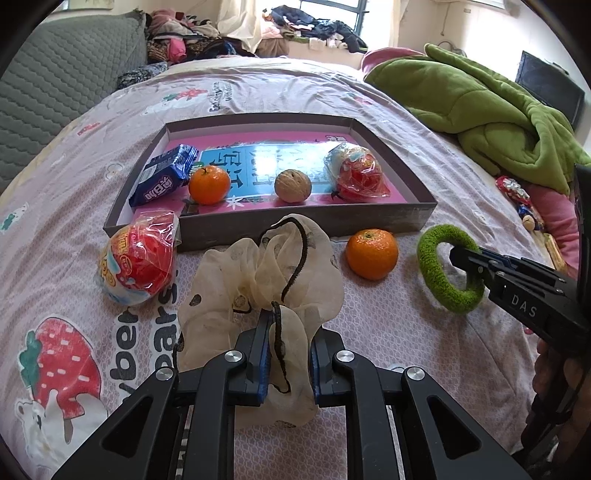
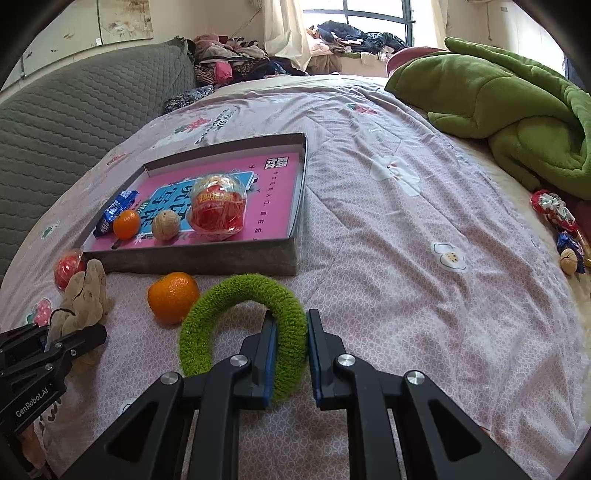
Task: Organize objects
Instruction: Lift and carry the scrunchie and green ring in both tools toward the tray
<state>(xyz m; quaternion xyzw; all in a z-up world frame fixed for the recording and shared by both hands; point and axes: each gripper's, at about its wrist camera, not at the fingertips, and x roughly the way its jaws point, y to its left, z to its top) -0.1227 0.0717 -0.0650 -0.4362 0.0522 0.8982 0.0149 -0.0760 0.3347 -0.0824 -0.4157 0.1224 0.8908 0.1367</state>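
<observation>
Gripping the cream scrunchie [image 1: 258, 280], left gripper [image 1: 286, 354] jaws; right gripper [image 2: 290, 350] jaws clamping green scrunchie [image 2: 243, 325].

Bright daylight from the far window [image 1: 332, 14] blows out, with fisheye-curved, dark-vignetted edges.

A lived-in home bedroom. A bed spread with a pink strawberry-and-bear print quilt [image 1: 388, 110] fills the view, a rumpled green blanket [image 2: 517, 110] heaped at one side. Clothes are piled on the windowsill [image 2: 354, 37] beside pale curtains [image 2: 284, 29], and a grey quilted cover [image 1: 66, 81] lies alongside the bed.
</observation>
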